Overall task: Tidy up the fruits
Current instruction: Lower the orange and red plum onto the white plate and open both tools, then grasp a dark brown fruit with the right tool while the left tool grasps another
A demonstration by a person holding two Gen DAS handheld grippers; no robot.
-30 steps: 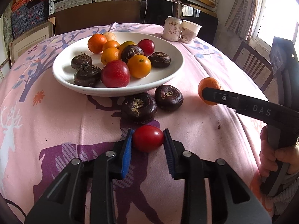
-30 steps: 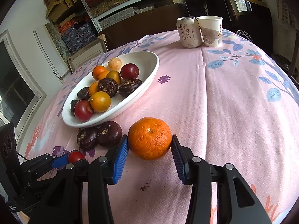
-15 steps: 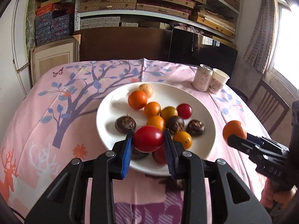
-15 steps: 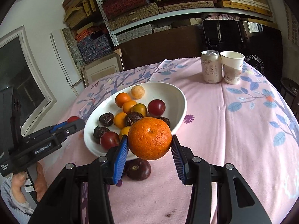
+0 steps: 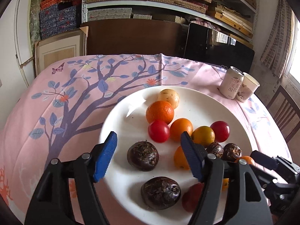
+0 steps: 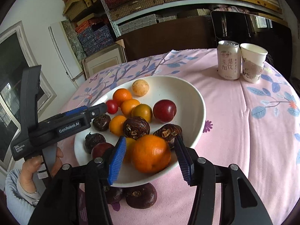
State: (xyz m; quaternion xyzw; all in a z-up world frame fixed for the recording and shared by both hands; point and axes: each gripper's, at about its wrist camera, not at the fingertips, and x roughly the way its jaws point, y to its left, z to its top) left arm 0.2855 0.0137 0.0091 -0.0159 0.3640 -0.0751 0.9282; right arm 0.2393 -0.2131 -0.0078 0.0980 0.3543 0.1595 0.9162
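Glossy white glazed plate (image 5: 120, 123). Smooth, shiny skin on red tomato (image 5: 158, 131); finely dimpled peel on mandarin (image 6: 151, 153). Rough, matt dark skin on water chestnut (image 5: 143, 156). Ribbed blue rubber-like pads on matt black plastic fingers (image 5: 105, 159). Printed pink cloth over table (image 6: 253, 131). Metal can (image 6: 228, 62), paper cup (image 6: 252, 65).

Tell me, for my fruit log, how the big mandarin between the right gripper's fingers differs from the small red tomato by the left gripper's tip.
The mandarin is orange and dimpled; the tomato is red and smooth. The mandarin looks much larger than the tomato. The mandarin sits at the bowl's near rim; the tomato lies farther in. Both rest in the bowl, ungripped.
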